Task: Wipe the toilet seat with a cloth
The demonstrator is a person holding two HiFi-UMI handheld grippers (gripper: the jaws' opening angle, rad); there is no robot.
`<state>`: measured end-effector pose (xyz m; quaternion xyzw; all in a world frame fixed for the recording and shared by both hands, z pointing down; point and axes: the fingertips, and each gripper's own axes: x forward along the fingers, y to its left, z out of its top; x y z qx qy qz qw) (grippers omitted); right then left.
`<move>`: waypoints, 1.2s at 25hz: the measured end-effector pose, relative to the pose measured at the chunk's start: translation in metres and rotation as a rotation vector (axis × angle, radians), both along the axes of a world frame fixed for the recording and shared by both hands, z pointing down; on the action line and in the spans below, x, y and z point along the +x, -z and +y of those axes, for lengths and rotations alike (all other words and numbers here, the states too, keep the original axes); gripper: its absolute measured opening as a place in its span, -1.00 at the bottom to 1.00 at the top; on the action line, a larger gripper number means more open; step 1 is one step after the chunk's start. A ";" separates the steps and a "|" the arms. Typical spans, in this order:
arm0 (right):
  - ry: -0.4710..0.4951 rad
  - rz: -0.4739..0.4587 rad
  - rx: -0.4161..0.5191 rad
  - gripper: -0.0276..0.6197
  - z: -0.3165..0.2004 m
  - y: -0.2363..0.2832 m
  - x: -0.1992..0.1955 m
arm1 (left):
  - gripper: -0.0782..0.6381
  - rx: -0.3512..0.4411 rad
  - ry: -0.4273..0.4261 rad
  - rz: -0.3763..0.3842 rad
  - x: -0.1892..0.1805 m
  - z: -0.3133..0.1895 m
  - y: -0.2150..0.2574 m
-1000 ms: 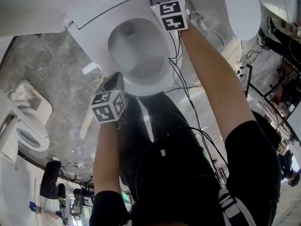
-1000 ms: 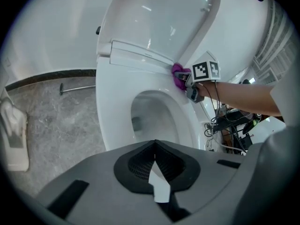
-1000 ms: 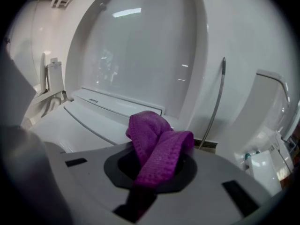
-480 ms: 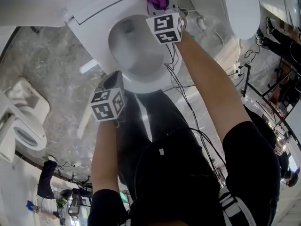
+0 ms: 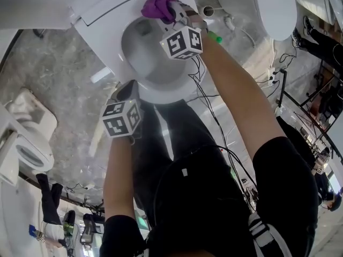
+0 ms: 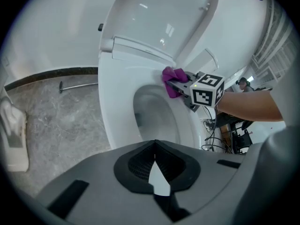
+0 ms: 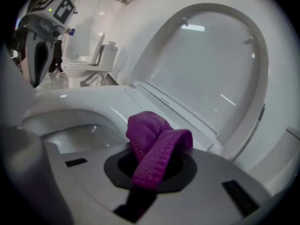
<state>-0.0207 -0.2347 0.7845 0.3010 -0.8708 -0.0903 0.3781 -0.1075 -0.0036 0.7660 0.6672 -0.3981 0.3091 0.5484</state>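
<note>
Mid-wipe, back of the seat
Right gripper (image 5: 177, 16) pinches the purple cloth (image 5: 157, 5) at the seat's (image 5: 163, 97) rear rim; left gripper (image 5: 129, 91) is pressed together, empty; front and sides probably left to do

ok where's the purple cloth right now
The purple cloth is held in the right gripper at the top of the head view, on the back of the toilet rim, just in front of the raised lid.
</note>
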 end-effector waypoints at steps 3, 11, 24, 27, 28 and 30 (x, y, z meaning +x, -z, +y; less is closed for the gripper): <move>0.116 0.047 -0.035 -0.76 0.021 -0.009 -0.005 | -0.76 0.003 -0.008 0.001 0.003 -0.001 -0.001; 0.142 0.088 -0.173 -0.76 0.041 -0.017 0.008 | -0.76 0.008 -0.045 0.008 0.013 0.000 0.004; 0.114 0.050 -0.190 -0.76 0.034 -0.001 0.071 | -0.76 0.010 -0.044 0.006 0.018 0.012 0.005; 0.059 -0.011 -0.211 -0.76 0.037 0.001 0.083 | -0.76 0.012 -0.058 0.011 0.023 0.017 0.005; 0.041 -0.029 -0.221 -0.76 0.038 0.002 0.087 | -0.76 0.013 -0.064 0.012 0.025 0.018 0.005; 0.008 -0.056 -0.242 -0.76 0.042 0.003 0.094 | -0.76 0.014 -0.072 0.014 0.028 0.020 0.004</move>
